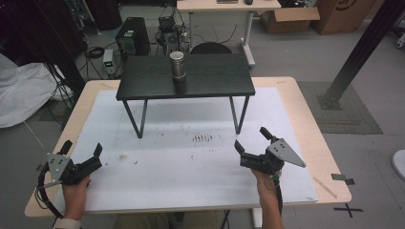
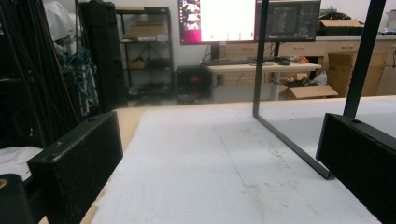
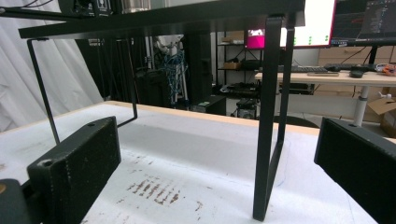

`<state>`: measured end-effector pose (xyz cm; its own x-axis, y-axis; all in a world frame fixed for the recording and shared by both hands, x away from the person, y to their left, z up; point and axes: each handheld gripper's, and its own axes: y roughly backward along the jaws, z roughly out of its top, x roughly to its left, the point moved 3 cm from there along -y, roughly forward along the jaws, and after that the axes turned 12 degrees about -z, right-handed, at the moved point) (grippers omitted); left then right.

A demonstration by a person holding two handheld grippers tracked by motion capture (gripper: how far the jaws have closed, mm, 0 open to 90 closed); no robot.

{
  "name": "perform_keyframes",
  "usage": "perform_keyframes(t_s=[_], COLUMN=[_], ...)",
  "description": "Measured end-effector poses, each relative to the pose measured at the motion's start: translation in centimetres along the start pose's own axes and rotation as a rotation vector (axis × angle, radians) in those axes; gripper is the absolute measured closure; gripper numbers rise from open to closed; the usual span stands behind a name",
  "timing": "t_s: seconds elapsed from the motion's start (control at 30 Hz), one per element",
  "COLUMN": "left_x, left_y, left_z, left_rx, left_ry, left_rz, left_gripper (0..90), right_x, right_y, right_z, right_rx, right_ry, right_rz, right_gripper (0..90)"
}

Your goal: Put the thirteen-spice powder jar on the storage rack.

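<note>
Black jaws wide open, L gripper (image 1: 82,153) & R gripper (image 1: 253,140) (both empty).

Light wooden table (image 1: 305,119) carries white mat (image 1: 191,162) across most of top; bare wood rim around it. Mat stained with brown marks (image 1: 202,138) near middle. Small black stand (image 1: 186,76) on thin metal legs sits on mat at far side. Metal canister (image 1: 178,65) upright on stand, near its centre.
</note>
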<state>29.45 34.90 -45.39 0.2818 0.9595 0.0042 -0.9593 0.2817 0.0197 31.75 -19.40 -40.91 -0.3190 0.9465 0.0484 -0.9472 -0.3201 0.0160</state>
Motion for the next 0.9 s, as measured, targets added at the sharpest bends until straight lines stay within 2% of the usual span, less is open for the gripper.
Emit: perform_keyframes(t_s=[0.33,0.9], left_x=[0.0,0.0], left_y=[0.0,0.0], left_z=[0.0,0.0], left_rx=[-0.001,0.0], left_ry=[0.0,0.0], left_rz=[0.0,0.0], left_gripper=[1.0,1.1], right_x=[-0.2,0.2], right_y=[-0.1,-0.1], right_z=[-1.8,-3.6], right_rx=[0.006,0.003], right_ry=[-0.003,0.037], right_rz=[-0.033,-0.078], right_gripper=[0.0,0.0])
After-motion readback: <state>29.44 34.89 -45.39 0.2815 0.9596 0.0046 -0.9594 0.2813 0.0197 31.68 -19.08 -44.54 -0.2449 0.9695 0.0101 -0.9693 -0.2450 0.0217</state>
